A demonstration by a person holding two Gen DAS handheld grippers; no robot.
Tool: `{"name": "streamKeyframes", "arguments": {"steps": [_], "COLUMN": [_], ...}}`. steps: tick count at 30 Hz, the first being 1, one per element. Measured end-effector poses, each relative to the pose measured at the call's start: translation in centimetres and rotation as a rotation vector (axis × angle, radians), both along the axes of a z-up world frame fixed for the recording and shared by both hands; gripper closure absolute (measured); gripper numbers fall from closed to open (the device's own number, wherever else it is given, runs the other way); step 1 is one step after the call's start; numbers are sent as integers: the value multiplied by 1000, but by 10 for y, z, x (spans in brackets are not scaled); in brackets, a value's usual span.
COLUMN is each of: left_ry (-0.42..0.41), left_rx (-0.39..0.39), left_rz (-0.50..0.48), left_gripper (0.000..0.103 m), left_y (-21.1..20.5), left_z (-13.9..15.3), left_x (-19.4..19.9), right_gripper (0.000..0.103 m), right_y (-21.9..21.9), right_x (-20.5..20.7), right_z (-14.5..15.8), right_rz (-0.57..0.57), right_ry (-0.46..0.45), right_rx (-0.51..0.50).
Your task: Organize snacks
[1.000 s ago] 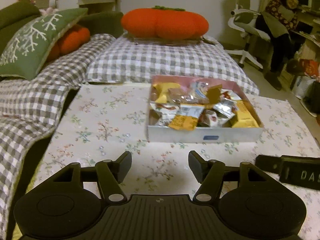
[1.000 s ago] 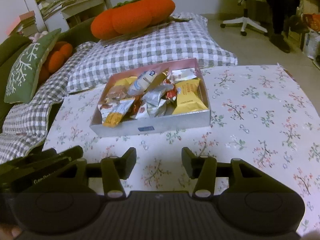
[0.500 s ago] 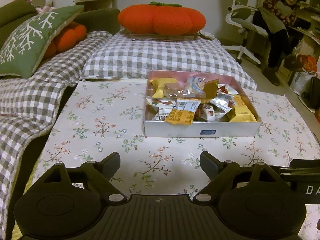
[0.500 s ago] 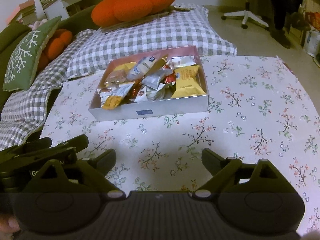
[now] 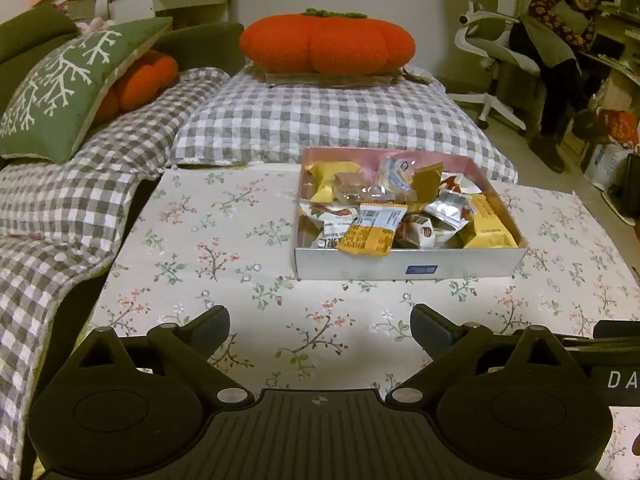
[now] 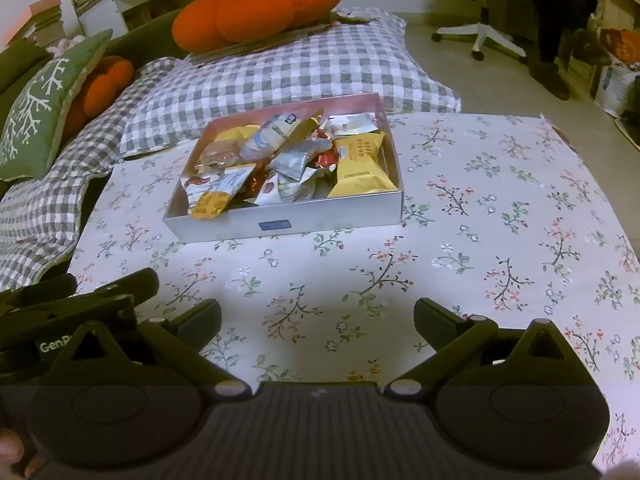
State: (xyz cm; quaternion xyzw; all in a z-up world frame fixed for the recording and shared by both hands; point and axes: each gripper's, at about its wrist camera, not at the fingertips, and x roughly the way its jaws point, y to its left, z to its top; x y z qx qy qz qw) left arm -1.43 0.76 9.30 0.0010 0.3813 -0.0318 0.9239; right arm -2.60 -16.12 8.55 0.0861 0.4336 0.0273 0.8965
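Left wrist view: the left gripper (image 5: 320, 326) hangs over the near surface (image 5: 224, 240), jaws wide apart and holding nothing; the box (image 5: 404, 266) of snacks (image 5: 370, 228) sits farther off, slightly right. Right wrist view: the right gripper (image 6: 317, 322) has its jaws apart and empty, with the box (image 6: 288, 222) far and left of centre.

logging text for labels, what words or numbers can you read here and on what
"DA", cut off by the frame edge: white letters on the right claw body, left wrist view.
"GenP", cut off: white letters on the left claw body, right wrist view.
Blue label on the snack box front: too small to read.
Snack wrappers: print too blurred to read.
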Motion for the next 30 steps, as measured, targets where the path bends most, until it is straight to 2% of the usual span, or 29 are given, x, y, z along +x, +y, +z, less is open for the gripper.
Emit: {"name": "streamKeyframes", "arguments": {"steps": [14, 30], "left_ry": [-16, 33], "left_rx": [8, -18], "left_rz": [14, 19], "left_gripper": [1, 0], "left_y": [4, 5], "left_z": [4, -1], "left_x": [-1, 3], "right_gripper": [1, 1], "right_y": [2, 5], "right_x": [-2, -1], "right_z": [2, 4], "right_rz": [-1, -38], "right_ry": [-35, -84], "right_rx": [-14, -118]}}
